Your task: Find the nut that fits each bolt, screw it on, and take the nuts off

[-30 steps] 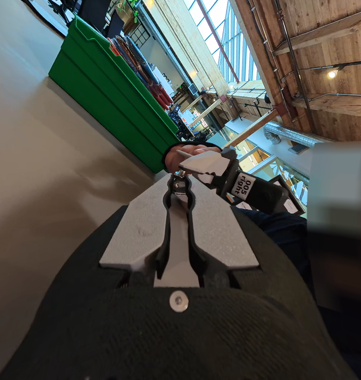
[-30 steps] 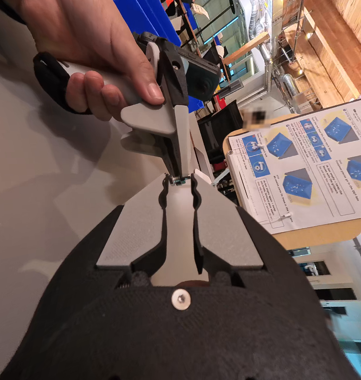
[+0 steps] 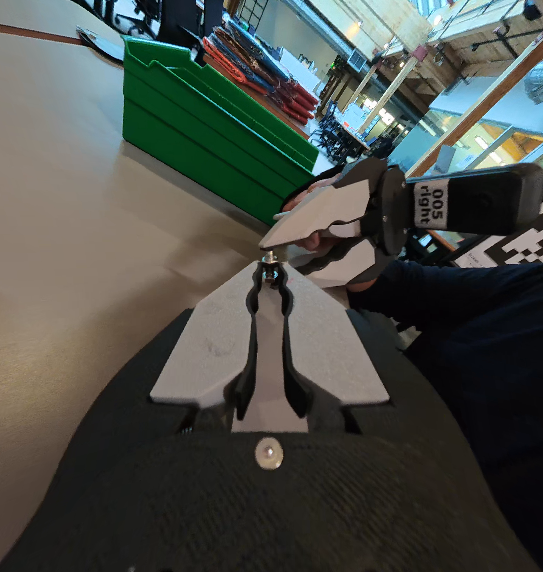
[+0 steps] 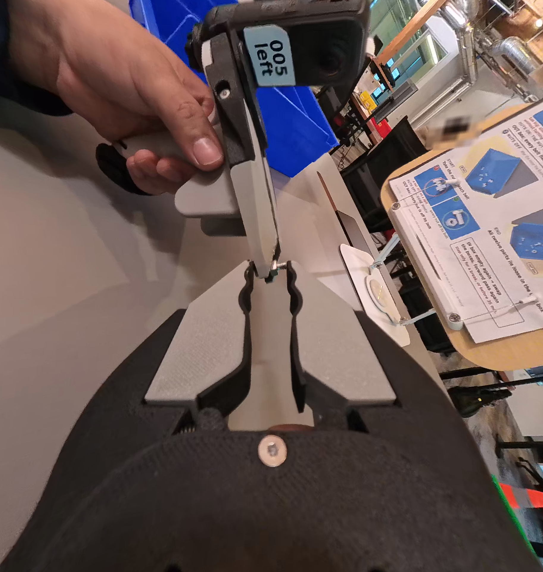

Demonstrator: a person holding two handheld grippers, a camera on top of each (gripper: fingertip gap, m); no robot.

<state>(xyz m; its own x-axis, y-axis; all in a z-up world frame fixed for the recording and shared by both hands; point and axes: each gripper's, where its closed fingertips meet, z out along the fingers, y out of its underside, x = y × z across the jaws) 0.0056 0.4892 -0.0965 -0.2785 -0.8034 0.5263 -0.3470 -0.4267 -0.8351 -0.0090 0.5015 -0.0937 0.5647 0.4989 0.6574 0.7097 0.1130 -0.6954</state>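
The left gripper, with flat grey textured plastic fingers lined with wavy black pads, is clamping a small silver metal bolt at its very tips. The threaded end is sticking out past the tips, with a small silver hexagonal nut sitting on the thread between the pads.

The right gripper, built the same way, is standing with its fingers a little apart. They are straddling the tip of the left gripper and the bolt's threaded end, and are not closing on either. From the left wrist view, one grey fingertip of the right gripper is hovering just past the bolt's end. Both tools are being held above a smooth, pale beige table.

Farther back on the table, a stack of green plastic bins is standing; their contents are hidden by the walls. In the right wrist view, a blue plastic bin is sitting behind the person's left hand, its inside also out of sight. To the right of it, a printed white instruction sheet is lying on a rounded light wooden board.
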